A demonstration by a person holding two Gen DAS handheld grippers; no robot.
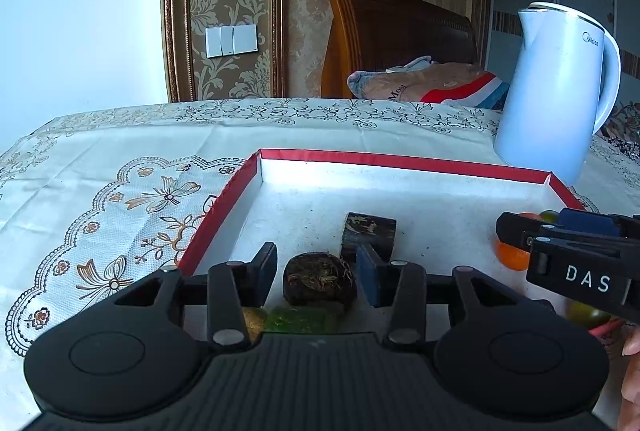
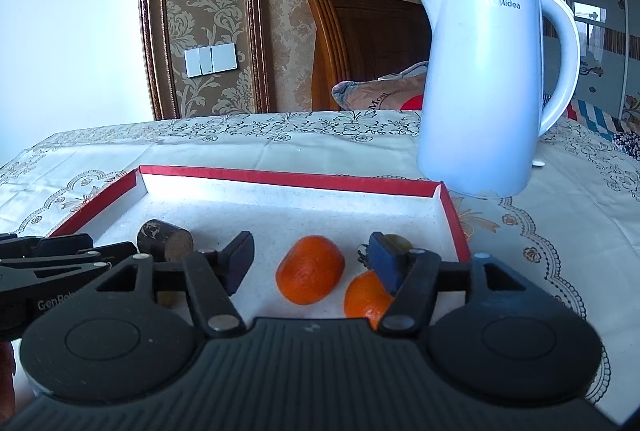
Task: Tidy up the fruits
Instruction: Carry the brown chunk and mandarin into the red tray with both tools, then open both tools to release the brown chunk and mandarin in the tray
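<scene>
A shallow red-rimmed tray (image 1: 400, 162) (image 2: 288, 177) with a white floor lies on the table. My left gripper (image 1: 317, 256) is open low inside it. A dark brown rough fruit (image 1: 318, 281) rests on the tray floor between its fingers, with slim gaps to both pads. A dark cylindrical piece (image 1: 370, 231) (image 2: 166, 241) lies just beyond. My right gripper (image 2: 312, 243) is open around an orange (image 2: 310, 269) that sits free on the tray. A second orange (image 2: 366, 299) and a yellowish fruit (image 2: 396, 241) lie by its right finger.
A white kettle (image 1: 556, 91) (image 2: 484, 91) stands behind the tray's right corner. A green fruit (image 1: 300, 319) and a brownish one (image 1: 254, 319) lie under my left gripper. A patterned tablecloth (image 1: 120, 191) covers the table; a bed lies beyond. A person's hand (image 1: 632, 371) shows at the right edge.
</scene>
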